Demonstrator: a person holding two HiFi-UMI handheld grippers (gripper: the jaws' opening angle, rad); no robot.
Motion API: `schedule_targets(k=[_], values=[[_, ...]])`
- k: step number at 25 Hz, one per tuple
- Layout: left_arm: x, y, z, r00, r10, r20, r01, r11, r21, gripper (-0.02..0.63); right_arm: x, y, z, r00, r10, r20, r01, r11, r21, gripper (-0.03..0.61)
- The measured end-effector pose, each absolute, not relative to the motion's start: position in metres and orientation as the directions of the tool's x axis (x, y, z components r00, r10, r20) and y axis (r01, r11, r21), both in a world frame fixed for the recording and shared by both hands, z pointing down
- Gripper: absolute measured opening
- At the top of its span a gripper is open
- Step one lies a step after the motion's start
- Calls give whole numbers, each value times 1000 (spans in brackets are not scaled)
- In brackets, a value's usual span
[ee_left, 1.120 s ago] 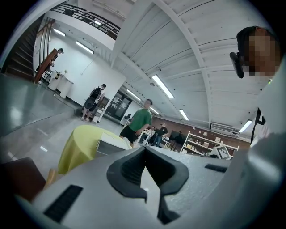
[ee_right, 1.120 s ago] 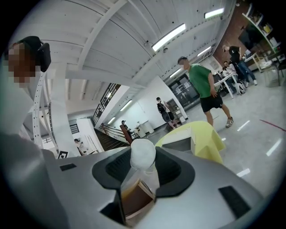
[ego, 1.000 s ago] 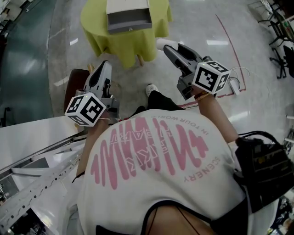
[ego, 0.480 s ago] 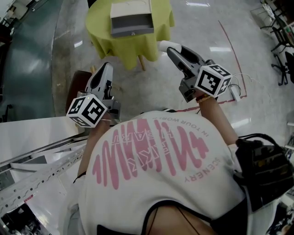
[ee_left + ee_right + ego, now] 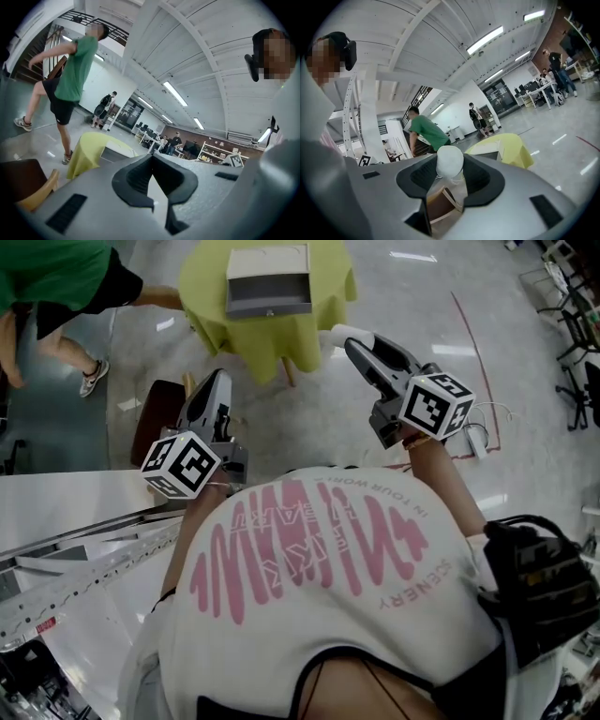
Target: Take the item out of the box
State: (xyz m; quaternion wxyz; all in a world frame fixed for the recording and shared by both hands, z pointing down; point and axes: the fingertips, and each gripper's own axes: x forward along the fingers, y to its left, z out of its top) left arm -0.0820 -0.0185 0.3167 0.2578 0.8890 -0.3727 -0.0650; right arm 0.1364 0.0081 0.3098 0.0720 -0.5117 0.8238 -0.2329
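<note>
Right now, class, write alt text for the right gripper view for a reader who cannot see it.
The right gripper holds a white-capped clear bottle between its jaws. Behind stands a yellow-draped table with a box on it; a person in a green shirt leans at left.

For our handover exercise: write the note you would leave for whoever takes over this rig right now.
Left gripper: shut, empty, held in the air.
Right gripper: shut on the white-capped bottle, in the air.
Box: open on the yellow-clothed table, looks empty.
Done: bottle appears out of the box.
Left: likely just setting the bottle down somewhere.
</note>
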Motion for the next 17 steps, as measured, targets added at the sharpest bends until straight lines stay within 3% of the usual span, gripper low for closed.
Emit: schedule_targets(k=[17], values=[[-73,-2,330,702,-708,80,-633,-569,524,7,151,26,330,-459,-871,176,-826,345,-445,164]])
